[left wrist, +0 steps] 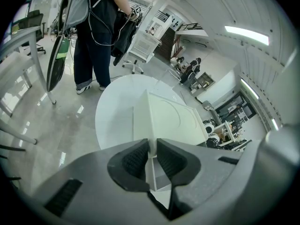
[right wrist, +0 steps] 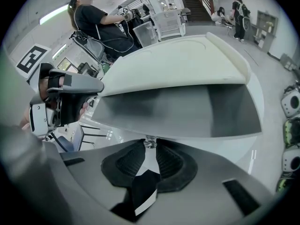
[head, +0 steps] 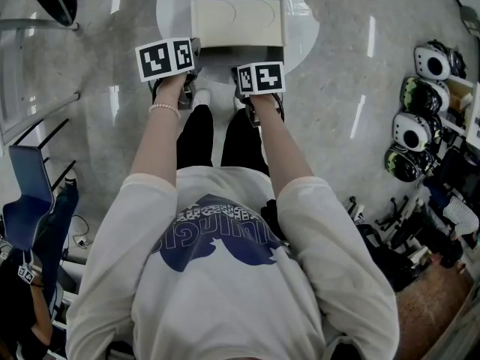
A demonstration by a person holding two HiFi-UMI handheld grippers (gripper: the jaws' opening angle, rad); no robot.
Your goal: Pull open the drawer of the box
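At the near face of the box (head: pixel 237 21), both tools are engaged.

Right gripper (right wrist: pixel 149 146): jaws drawn in narrow, pads pinching the small metal knob (right wrist: pixel 149 142) at the middle of the drawer front (right wrist: pixel 187 111). The tool is pitched steeply down from my side of the box, so the knob sits right at the fingertips and touches both pads.

Left gripper (left wrist: pixel 151 146): jaws likewise narrow, clamped on the thin upright edge (left wrist: pixel 149 121) at the box's near left corner.

Reason for the split, as I judge it: the box looks light and stands loose on a smooth top. A pull on the knob alone would likely drag the whole thing toward me. The left clamp anchors the body while the right does the pulling.

Drawer state: the front panel lies in shadow under the cream top of the box. I see no gap, so I judge it shut or barely started. Step in hand: grips made, pull not yet made. The pull should run straight back from the box, level with the drawer. If it follows the tool's downward tilt, the pads may slip off the knob.

Under the box: round white table (head: pixel 174 13); the box stands near its front edge.

Beyond the box: a person (left wrist: pixel 101 32) standing on the far side of the table.

Right of the box, well apart: a row of helmet-like things (head: pixel 420 118) on a rack.
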